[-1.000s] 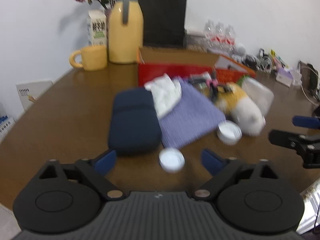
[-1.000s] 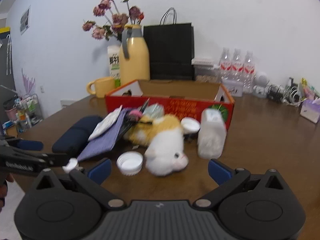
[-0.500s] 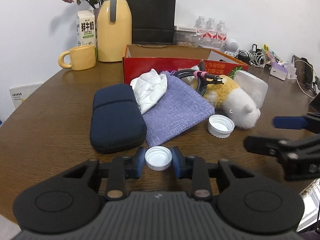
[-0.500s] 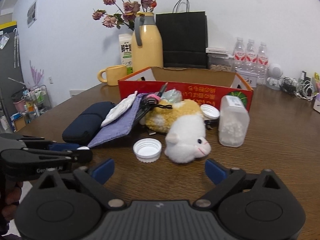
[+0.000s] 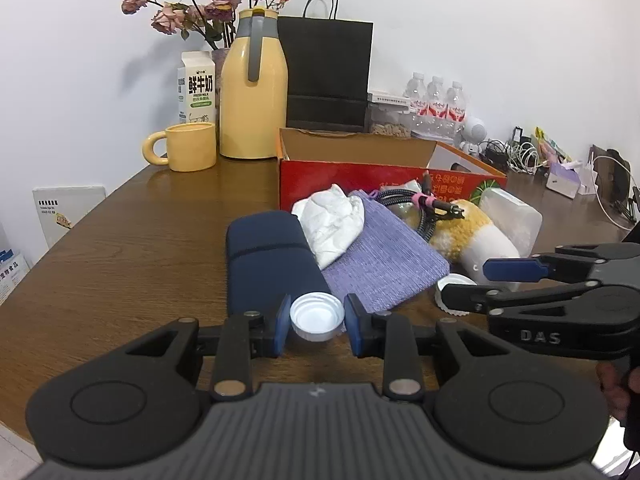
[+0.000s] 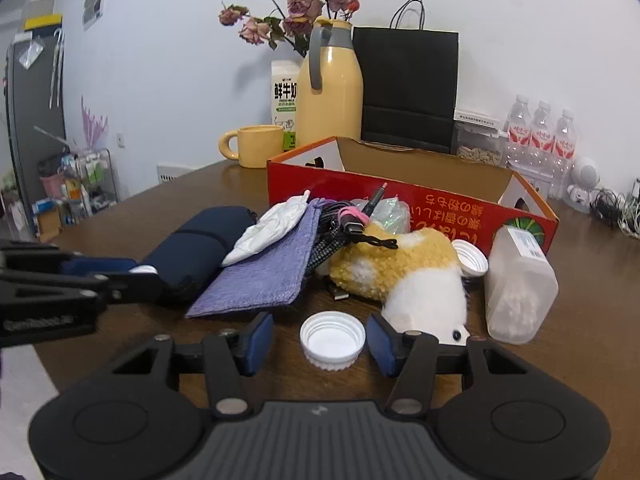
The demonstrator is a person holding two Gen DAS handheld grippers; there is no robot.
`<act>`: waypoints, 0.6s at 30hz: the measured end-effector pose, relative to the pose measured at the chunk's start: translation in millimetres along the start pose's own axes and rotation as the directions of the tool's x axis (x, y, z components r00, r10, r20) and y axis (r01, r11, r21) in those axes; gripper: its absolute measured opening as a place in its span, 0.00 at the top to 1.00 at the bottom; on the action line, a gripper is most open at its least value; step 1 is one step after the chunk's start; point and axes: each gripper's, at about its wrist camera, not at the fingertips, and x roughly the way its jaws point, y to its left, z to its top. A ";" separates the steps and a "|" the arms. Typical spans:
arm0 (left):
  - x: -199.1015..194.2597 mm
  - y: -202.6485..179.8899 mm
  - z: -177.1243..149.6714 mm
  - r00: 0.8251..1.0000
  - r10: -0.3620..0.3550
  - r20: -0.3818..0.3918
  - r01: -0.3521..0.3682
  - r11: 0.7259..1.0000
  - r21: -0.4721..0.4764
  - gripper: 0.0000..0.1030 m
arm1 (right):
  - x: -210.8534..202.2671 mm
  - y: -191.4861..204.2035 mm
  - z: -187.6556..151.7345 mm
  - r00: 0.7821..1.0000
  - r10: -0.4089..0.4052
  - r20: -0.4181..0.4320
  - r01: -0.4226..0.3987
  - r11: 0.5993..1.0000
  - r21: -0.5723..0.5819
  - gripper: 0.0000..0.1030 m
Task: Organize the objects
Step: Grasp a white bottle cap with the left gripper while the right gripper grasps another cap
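Bottle caps are taking both of my grippers' attention on a cluttered wooden table [image 5: 132, 248]. At lower centre of the left wrist view, my left gripper [image 5: 315, 322] is pinching a small white cap [image 5: 317, 317], its blue pads closed against the cap's two sides, just in front of a navy pouch [image 5: 272, 264]. At lower centre of the right wrist view, my right gripper [image 6: 320, 338] is sitting partly open around a second white cap [image 6: 333, 339], which is resting open side up on the table; the right pad is close against it, the left pad is standing clear, and nothing is being gripped. Behind the caps, a purple fabric bag [image 6: 264, 276], a crumpled white cloth [image 5: 334, 222], a plush toy [image 6: 408, 276] and a clear plastic jar [image 6: 518, 284] are lying in front of a red cardboard box [image 6: 416, 200] at mid-frame.
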 end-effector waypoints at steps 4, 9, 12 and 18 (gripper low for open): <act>1.1 4.3 0.5 1.000 -0.007 0.002 0.007 1.000 -0.011 0.72 | 11.5 0.0 0.4 1.000 -0.008 -0.019 0.008 1.000 -0.002 0.50; 3.6 8.1 0.4 1.000 -0.013 0.000 0.013 1.000 -0.023 0.72 | 20.2 -0.7 -2.8 0.999 -0.010 -0.043 0.010 1.000 0.006 0.53; 4.8 9.0 -0.7 1.000 -0.015 0.000 0.015 1.000 -0.028 0.72 | 23.3 -2.1 -5.7 0.999 0.006 -0.051 -0.005 1.000 0.019 0.61; 7.2 11.7 -0.5 1.000 -0.014 -0.003 0.014 0.999 -0.035 0.72 | 20.5 -3.9 -8.1 0.999 0.014 -0.030 -0.013 1.000 0.026 0.86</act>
